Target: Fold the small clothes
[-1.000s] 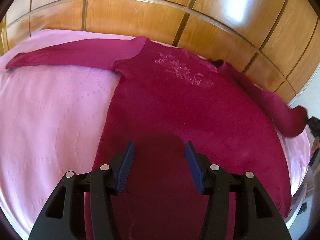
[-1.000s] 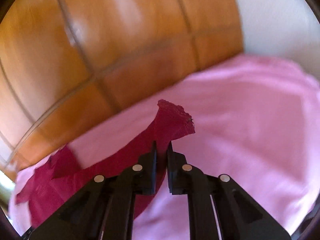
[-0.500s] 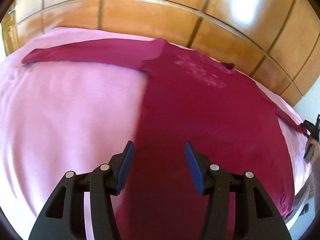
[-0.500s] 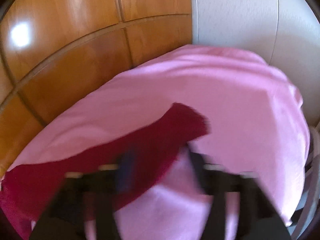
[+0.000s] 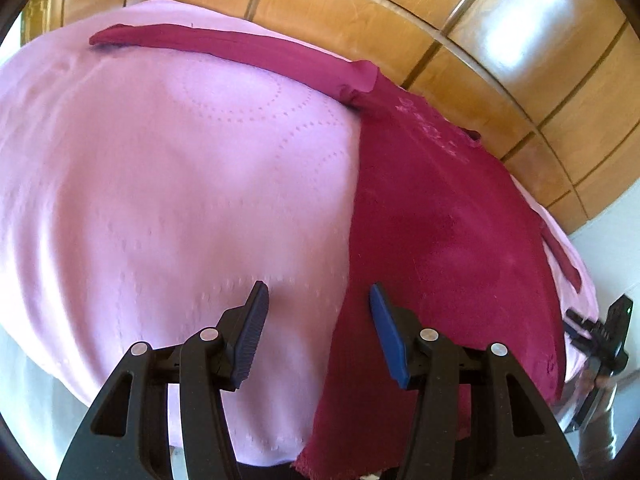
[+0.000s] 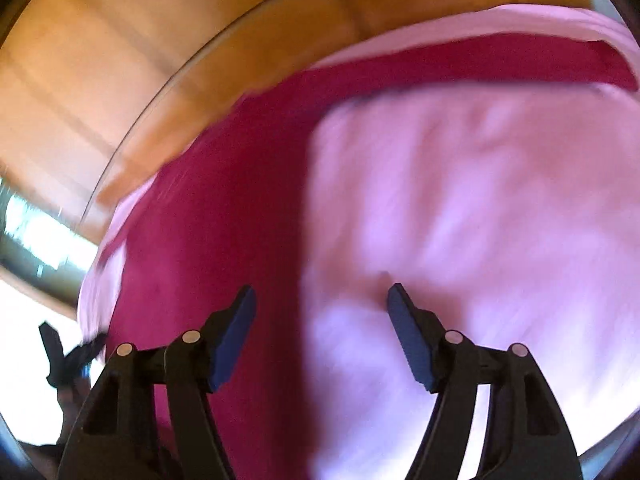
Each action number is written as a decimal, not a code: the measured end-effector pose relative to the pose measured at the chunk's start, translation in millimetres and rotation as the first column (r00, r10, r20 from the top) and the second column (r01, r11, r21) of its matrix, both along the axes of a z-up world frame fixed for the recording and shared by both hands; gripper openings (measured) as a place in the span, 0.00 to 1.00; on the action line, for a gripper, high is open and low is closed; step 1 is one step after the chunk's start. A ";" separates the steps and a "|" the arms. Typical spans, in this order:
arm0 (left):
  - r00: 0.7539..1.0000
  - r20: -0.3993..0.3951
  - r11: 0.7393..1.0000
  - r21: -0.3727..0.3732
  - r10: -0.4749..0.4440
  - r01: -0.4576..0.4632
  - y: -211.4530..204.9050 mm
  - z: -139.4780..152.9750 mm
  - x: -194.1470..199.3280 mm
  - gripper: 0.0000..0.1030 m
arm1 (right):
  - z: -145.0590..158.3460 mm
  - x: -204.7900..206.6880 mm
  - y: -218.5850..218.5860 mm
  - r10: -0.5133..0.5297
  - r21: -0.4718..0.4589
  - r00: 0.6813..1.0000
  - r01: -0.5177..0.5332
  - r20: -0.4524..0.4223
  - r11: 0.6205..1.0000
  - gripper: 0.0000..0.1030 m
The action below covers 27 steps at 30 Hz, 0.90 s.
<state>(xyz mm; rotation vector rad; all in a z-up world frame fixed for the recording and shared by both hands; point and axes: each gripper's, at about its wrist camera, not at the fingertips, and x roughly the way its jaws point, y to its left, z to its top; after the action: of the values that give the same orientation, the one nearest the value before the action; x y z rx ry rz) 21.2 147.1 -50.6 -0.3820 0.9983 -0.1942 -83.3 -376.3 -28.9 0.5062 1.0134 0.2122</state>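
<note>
Under left claw [image 5: 316, 336] | sweater [image 5: 448, 220] hem edge | claw empty

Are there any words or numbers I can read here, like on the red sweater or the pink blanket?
None can be read.
Red sweater: a pale stitched pattern on the chest, too blurred to tell whether it is letters or decoration.
Pink blanket: only dotted curved lines, no words.
Wooden panels: no writing.

Left tool [image 5: 316, 332] angled downward, jaws parted, nothing between pads. Right tool [image 6: 320, 332] angled downward, jaws closing, nothing gripped.
</note>
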 end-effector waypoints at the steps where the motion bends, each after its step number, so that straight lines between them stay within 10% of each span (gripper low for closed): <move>1: 1.000 0.000 1.000 -0.011 -0.007 0.007 0.7 -0.8 -1.9 0.50 | -1.0 -8.6 11.6 0.027 -0.019 1.000 -0.028 -0.010 0.999 0.59; 4: 0.998 0.002 0.997 -0.043 -0.058 0.058 -3.2 -2.5 -9.0 0.38 | -0.3 -23.1 32.0 0.085 -0.107 0.996 -0.087 -0.028 0.990 0.46; 7: 0.994 -0.007 0.991 -0.075 -0.107 0.107 -8.7 -6.6 -15.0 0.10 | 5.1 -14.9 31.8 0.109 -0.161 0.993 -0.115 -0.045 0.980 0.09; 14: 0.990 0.032 0.986 -0.088 -0.136 0.139 -0.2 6.8 -35.4 0.05 | 43.4 -22.4 20.2 0.155 -0.230 0.987 -0.141 0.043 0.963 0.08; 19: 0.983 -0.022 0.983 -0.020 -0.182 0.182 -9.1 -3.2 -49.0 0.05 | 11.2 -29.2 24.9 0.153 -0.246 0.986 -0.166 -0.069 0.955 0.08; 24: 0.987 0.005 0.985 0.060 -0.162 0.162 -10.8 14.0 -43.6 0.19 | 9.5 -25.1 7.1 0.120 -0.180 0.991 -0.128 -0.054 0.975 0.13; 27: 0.990 0.095 0.993 0.064 -0.103 0.097 -12.0 34.6 -29.0 0.53 | 18.5 -18.9 -25.1 0.012 -0.154 1.000 -0.013 -0.008 0.988 0.45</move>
<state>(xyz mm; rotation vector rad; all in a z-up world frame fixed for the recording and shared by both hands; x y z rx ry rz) -7.8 135.0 -16.0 -0.2662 0.9251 -0.2714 -102.2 -401.4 -10.4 0.3599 1.0313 0.1419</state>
